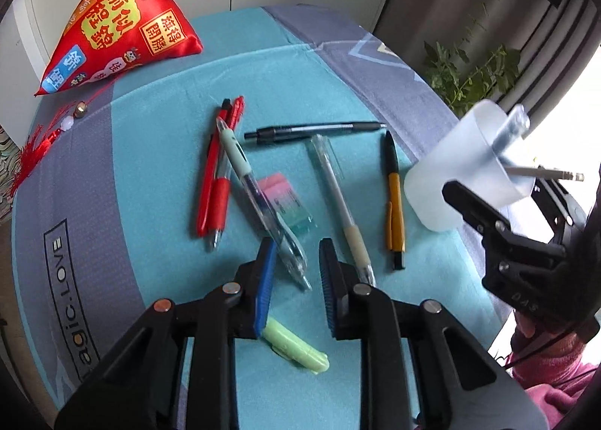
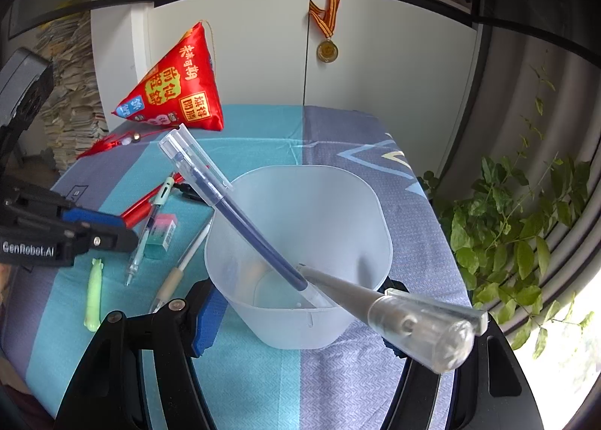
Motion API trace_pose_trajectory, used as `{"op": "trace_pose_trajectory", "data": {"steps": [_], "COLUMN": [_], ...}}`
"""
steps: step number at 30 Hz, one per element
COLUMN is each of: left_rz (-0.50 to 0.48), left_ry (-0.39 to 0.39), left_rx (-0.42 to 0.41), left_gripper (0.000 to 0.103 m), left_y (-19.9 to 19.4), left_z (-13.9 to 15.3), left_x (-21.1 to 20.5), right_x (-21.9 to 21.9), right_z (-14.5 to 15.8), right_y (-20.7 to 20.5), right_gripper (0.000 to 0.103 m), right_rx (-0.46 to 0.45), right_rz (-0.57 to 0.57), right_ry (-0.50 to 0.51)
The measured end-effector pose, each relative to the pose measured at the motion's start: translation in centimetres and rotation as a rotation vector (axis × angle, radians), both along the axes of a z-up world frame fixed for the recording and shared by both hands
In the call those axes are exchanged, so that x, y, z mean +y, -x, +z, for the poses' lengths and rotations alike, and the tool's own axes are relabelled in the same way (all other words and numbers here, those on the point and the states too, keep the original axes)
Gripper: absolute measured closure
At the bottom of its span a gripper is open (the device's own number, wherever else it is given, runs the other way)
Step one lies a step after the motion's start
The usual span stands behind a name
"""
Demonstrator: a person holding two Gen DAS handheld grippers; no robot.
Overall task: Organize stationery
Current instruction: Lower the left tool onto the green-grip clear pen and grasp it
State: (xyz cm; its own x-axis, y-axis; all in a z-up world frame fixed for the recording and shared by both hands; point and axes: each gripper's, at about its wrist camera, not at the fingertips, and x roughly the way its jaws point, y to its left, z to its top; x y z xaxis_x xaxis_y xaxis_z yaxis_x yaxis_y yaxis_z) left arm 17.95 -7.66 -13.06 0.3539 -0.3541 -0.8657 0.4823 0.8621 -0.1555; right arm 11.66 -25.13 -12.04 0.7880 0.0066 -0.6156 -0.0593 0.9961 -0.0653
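Observation:
My left gripper (image 1: 296, 268) points down over the blue cloth with its blue pads apart. The tip of a clear pen with a mint top (image 1: 263, 200) lies between them, and neither pad touches it. Around it lie two red pens (image 1: 216, 178), a black pen (image 1: 315, 129), a white pen with a beige grip (image 1: 340, 193), an orange pen (image 1: 394, 200), a pink-green eraser (image 1: 289, 197) and a light green piece (image 1: 296, 349). My right gripper (image 2: 298, 291) is shut on a translucent cup (image 2: 300, 212) that holds a blue-ink pen (image 2: 244, 219) and a grey capped pen (image 2: 375, 302).
A red pyramid cushion (image 1: 120, 24) with a tassel sits at the table's far left corner. White cabinet doors (image 2: 375, 54) stand behind the table, and a leafy plant (image 2: 507, 223) grows at its right edge. A pink sleeve (image 1: 552, 377) shows at the lower right.

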Motion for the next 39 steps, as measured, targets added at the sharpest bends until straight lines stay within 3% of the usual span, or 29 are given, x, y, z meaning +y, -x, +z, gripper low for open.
{"op": "trace_pose_trajectory", "data": {"steps": [5,13,14,17,39], "left_rz": [0.000,0.027,0.027,0.016,0.134], "left_ry": [-0.021,-0.055,-0.067,-0.060,0.064], "left_rx": [0.039,-0.020,-0.030,-0.029,-0.323], "left_gripper": [0.083,0.083,0.087,0.089,0.091], "left_y": [0.3,0.3,0.4,0.6,1.2], "left_z": [-1.6,-1.7,-1.7,-1.5,8.5], "left_x": [-0.4,-0.9,-0.9,-0.7,3.3], "right_x": [0.0,0.0,0.0,0.0,0.0], "right_z": [0.0,0.0,0.0,0.0,0.0], "right_y": [0.0,-0.1,-0.1,-0.1,-0.1], "right_gripper": [0.033,0.033,0.033,0.033,0.033], "right_rx": [0.000,0.000,0.000,0.001,0.001], "right_rz": [0.000,0.001,0.001,0.002,0.000], "right_ry": [0.000,0.001,0.001,0.002,0.000]}}
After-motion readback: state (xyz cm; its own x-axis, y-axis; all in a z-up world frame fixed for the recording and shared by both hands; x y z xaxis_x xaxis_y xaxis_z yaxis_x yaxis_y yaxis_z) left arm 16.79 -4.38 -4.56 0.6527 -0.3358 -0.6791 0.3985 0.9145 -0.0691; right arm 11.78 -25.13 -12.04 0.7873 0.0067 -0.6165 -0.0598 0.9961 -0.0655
